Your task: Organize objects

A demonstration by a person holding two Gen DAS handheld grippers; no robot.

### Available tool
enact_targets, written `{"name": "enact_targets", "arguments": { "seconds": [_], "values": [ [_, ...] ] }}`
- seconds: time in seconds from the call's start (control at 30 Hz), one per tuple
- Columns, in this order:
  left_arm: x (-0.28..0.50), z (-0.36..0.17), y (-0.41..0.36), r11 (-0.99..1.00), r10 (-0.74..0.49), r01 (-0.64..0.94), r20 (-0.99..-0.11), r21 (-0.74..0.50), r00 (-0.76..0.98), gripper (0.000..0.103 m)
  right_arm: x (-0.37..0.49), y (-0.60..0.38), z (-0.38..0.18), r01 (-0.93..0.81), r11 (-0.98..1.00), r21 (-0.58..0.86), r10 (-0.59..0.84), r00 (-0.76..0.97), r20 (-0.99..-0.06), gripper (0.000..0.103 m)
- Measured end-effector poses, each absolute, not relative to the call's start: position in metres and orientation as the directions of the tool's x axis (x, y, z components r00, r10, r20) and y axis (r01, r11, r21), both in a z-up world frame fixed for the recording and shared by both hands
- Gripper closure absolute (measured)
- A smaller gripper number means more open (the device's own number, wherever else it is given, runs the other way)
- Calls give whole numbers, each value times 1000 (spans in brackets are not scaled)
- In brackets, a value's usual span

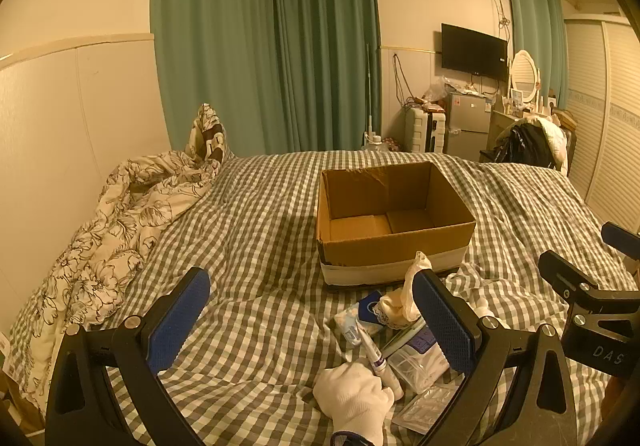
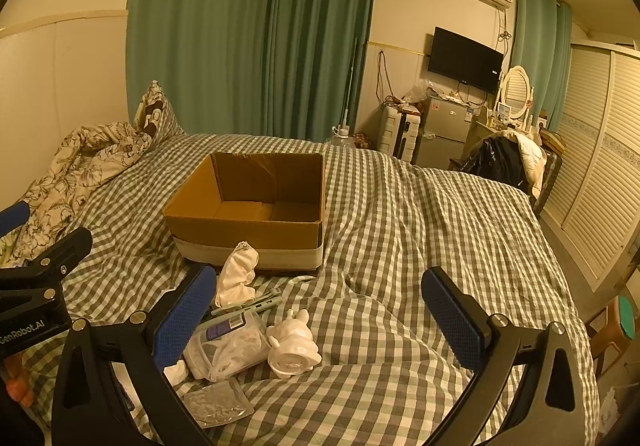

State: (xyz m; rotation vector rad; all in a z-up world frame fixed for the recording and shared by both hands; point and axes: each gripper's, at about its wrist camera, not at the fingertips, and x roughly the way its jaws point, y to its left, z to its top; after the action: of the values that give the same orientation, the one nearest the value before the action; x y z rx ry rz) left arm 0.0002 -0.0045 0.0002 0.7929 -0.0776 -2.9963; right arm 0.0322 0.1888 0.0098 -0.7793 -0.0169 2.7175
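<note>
Left wrist view: your left gripper hangs over the checked bedspread with its jaws wide and nothing between them. The open cardboard box sits ahead on the bed, just beyond the clutter, its near rim turned to you. Open bedspread runs to the left as far as the rumpled floral quilt. On the near right lie a white glove, a pen-like tube and a tissue pack; your right finger hides part of the pile, and its labels are too small to read. The right gripper is cut off at the right edge.

Right wrist view: your right gripper also has wide, empty jaws. The box lies far left. A white figurine lies tipped just beside a clear plastic tub, with a crumpled white cloth nearer the box. Bare bedspread fills the right, up to the bed's edge by the louvred wardrobe. A clear packet is partly hidden by your left finger.
</note>
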Motion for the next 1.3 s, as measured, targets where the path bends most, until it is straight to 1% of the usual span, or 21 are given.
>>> {"name": "enact_targets", "arguments": {
  "seconds": [1.03, 1.3],
  "values": [
    [1, -1, -6, -998, -52, 27, -505, 58, -861, 0, 33, 186, 14, -310, -944, -113, 322, -789, -524, 0],
    [0, -6, -7, -997, -57, 23, -534, 69, -843, 0, 32, 186, 12, -304, -946, -109, 314, -782, -539, 0]
  ]
}}
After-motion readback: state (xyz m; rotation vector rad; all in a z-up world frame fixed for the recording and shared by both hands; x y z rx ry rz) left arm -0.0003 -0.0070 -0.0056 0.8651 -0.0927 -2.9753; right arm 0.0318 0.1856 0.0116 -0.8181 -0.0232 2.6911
